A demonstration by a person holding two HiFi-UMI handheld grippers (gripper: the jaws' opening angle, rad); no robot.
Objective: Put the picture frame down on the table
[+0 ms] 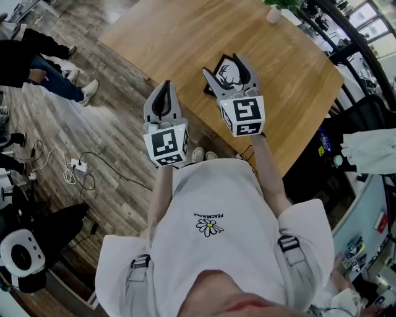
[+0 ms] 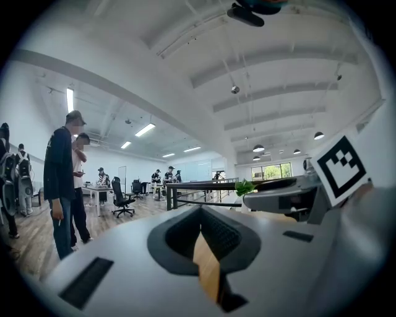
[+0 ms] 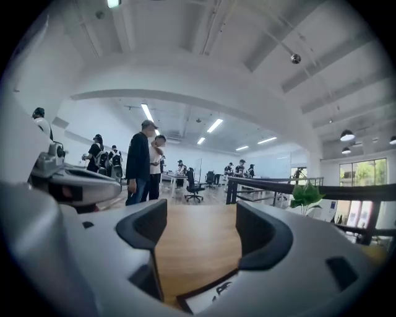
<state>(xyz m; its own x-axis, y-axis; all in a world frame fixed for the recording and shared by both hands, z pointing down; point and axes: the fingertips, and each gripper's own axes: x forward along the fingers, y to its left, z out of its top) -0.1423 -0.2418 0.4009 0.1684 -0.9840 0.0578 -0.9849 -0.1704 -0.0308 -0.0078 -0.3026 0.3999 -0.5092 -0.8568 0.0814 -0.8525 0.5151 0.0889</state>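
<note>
The right gripper [image 1: 221,64] is spread above the picture frame [image 1: 218,70], which seems to lie flat on the table [image 1: 185,31]. The left gripper [image 1: 165,85] is pressed together.

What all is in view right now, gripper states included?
picture frame: one, black border with deer print, flat on the table under the right gripper.
table: one, light wood, in front of the person.
potted plant: one, green in a white pot, at the table's far edge.
power strip: one, white, with cables on the wood floor at left.
bystanders: several, mostly dark clothes, across the room.
left gripper: one, grey, jaws together, empty, at the table's near edge.
right gripper: one, grey, jaws apart over the frame, not clamped on it.
</note>
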